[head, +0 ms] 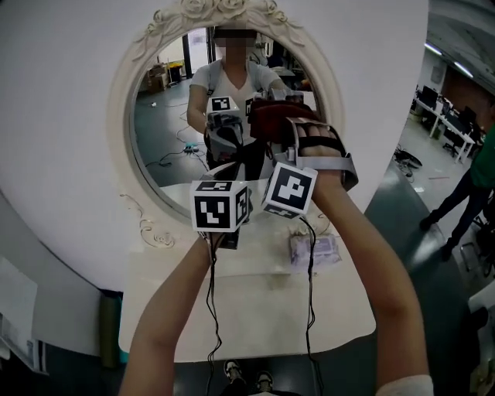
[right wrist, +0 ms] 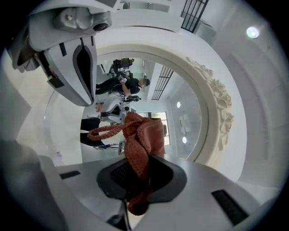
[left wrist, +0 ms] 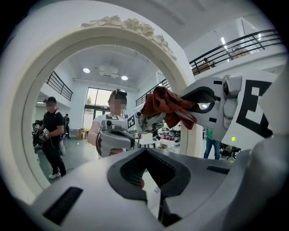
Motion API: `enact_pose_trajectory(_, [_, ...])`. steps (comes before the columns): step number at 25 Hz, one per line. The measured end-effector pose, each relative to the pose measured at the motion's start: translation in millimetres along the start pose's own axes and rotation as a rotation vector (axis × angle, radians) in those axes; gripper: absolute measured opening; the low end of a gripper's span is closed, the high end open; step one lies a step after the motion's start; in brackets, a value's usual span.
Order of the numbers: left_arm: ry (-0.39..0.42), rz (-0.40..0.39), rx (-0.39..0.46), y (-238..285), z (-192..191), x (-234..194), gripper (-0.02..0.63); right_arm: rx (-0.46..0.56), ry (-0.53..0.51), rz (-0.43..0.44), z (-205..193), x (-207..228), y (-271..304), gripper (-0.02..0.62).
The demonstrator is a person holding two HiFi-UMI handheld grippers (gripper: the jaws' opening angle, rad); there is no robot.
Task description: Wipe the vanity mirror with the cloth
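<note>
The oval vanity mirror [head: 166,116] in its carved white frame [head: 224,9] stands straight ahead. A dark red knitted cloth [head: 272,117] is bunched in my right gripper [head: 288,130], which is shut on it and held up against the glass. In the right gripper view the cloth [right wrist: 140,144] sticks out of the jaws [right wrist: 135,180] toward the mirror [right wrist: 180,117]. My left gripper [head: 230,172] is raised just left of it, close to the glass. Its jaws [left wrist: 144,180] are shut with nothing between them. From there the cloth [left wrist: 167,106] hangs up to the right.
A white vanity tabletop [head: 255,309] lies below the mirror, with a small wrapped packet [head: 313,249] on it. A person [head: 472,193] stands on the floor to the right. Another person [left wrist: 52,135] appears in the mirror's reflection.
</note>
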State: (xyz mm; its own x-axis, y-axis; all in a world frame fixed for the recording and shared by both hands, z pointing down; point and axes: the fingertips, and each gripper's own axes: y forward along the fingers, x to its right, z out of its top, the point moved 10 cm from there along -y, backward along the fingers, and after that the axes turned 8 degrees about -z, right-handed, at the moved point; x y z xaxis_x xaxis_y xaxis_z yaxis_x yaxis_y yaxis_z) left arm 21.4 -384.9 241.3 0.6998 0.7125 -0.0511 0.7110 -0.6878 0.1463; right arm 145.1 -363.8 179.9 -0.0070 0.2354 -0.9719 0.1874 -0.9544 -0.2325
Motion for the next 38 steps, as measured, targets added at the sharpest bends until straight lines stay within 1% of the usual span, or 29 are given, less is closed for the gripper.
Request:
enact_pose_trajectory(5, [-0.036, -0.007, -0.048, 3.3, -65.5, -1.2, 0.006, -0.005, 0.031, 0.045, -3.9, -55.3, -18.3, 0.058])
enact_pose_trajectory(10, [-0.069, 0.002, -0.101, 7.2, -94.4, -2.4, 0.006, 0.003, 0.067, 0.108, -4.6, -82.1, -20.4, 0.058])
enact_pose_trajectory(15, [-0.128, 0.010, -0.158, 2.1, -153.4, -2.4, 0.006, 0.002, 0.085, 0.204, -3.1, -147.3, -39.6, 0.058])
enact_pose_trajectory(21, [-0.228, 0.038, -0.221, -8.8, -219.7, -15.7, 0.006, -0.004, 0.156, 0.352, 22.1, -211.2, -52.0, 0.058])
enact_pose_trajectory(25, [-0.255, 0.055, -0.250, -10.2, -251.9, -27.3, 0.006, 0.004, 0.129, 0.413, 38.8, -245.3, -58.5, 0.058])
enact_pose_trajectory(28, [-0.271, 0.063, -0.262, -14.4, -268.1, -30.7, 0.006, 0.015, 0.116, 0.452, 47.3, -265.6, -65.5, 0.058])
enact_pose_trajectory(31, [-0.276, 0.074, -0.267, -16.9, -274.7, -35.1, 0.006, 0.024, 0.119, 0.478, 51.8, -276.9, -68.2, 0.058])
enact_pose_trajectory(34, [-0.271, 0.080, -0.262, -17.9, -272.6, -39.6, 0.006, 0.023, 0.126, 0.487, 53.2, -279.4, -66.9, 0.058])
enact_pose_trajectory(38, [-0.251, 0.083, -0.249, -19.2, -260.1, -41.3, 0.006, 0.019, 0.137, 0.507, 53.5, -276.3, -66.1, 0.058])
